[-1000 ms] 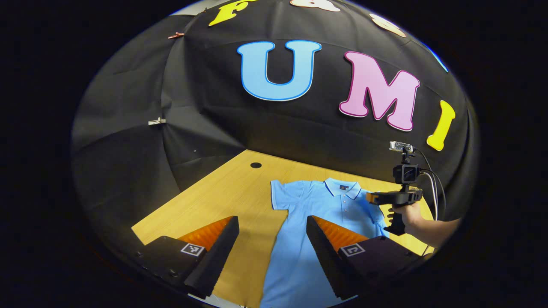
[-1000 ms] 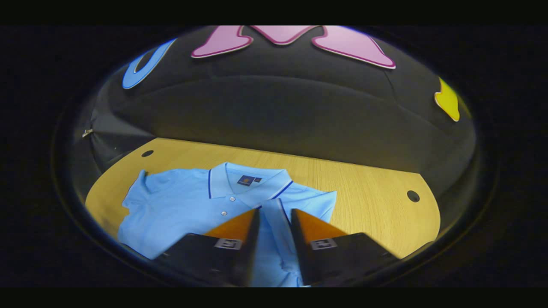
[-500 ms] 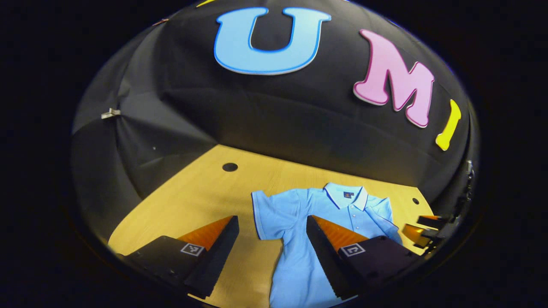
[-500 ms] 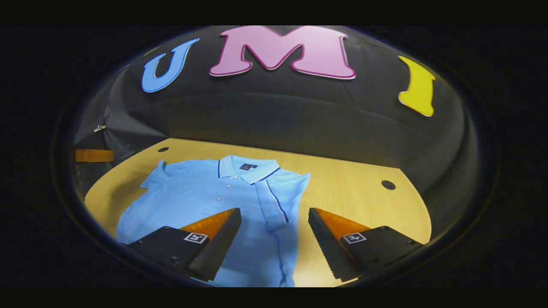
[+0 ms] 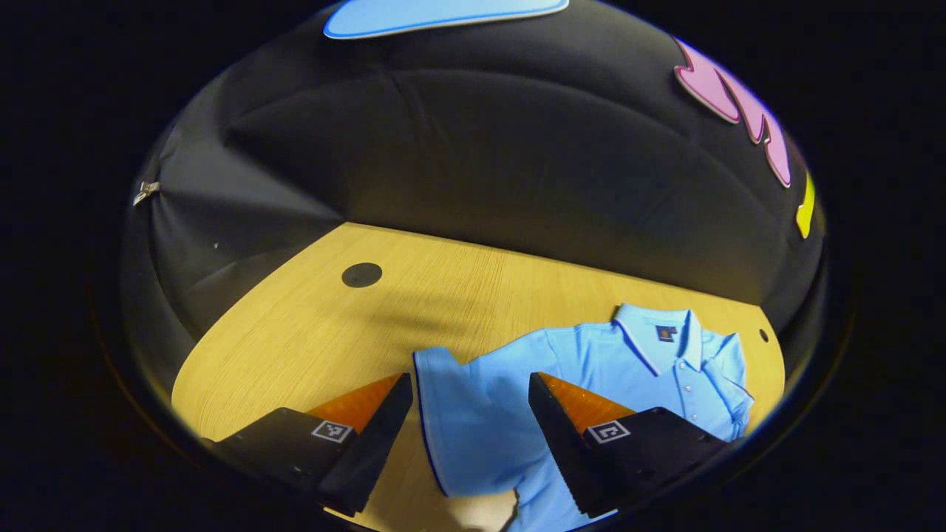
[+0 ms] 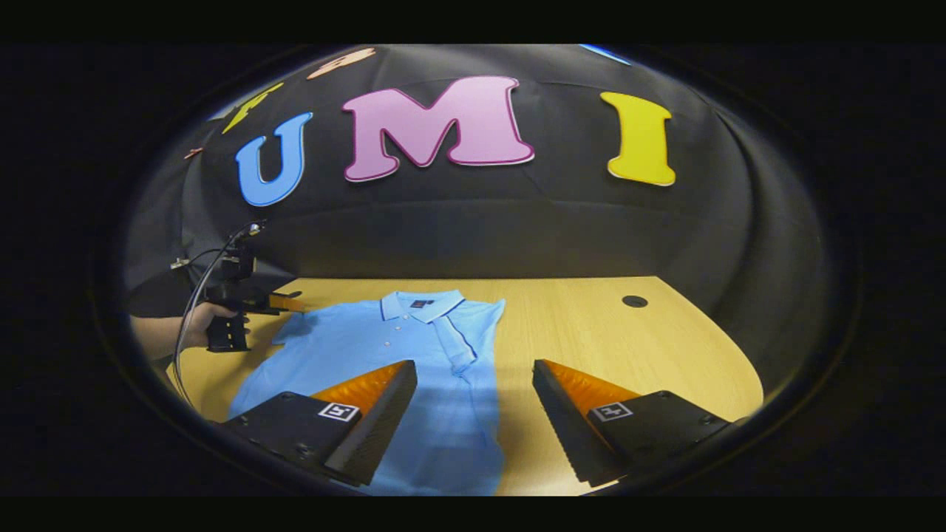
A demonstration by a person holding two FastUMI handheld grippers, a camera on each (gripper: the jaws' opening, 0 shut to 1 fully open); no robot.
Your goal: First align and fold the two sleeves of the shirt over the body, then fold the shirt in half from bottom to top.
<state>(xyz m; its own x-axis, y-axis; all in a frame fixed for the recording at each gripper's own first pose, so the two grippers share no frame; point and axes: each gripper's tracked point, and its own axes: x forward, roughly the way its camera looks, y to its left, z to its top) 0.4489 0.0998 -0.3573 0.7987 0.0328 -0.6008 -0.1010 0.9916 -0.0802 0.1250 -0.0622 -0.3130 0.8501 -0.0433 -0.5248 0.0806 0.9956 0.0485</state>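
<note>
The right gripper has let go of the shirt: one second ago its jaws were almost pressed together around a strip of the blue cloth, and now they stand wide spread in the lower middle of the right gripper view, with nothing between them, and the camera has pulled back so that more of the table shows. I judge from this that the right sleeve is already folded over the body, because in this view the shirt has a straight folded edge on its right side, just below the collar, and a narrow flap lies along it. The left gripper has meanwhile come down toward the other sleeve; its jaws are spread, and the sleeve lies flat between and under them in the lower middle of the left gripper view, not yet pinched. In the right gripper view the same gripper shows at the left, held by a hand. So the second sleeve fold seems to be the step at hand. The shirt is a light blue polo with dark piping on the collar and buttons down the placket, and it lies face up on the wooden table, collar toward the black wall, mostly smooth
</note>
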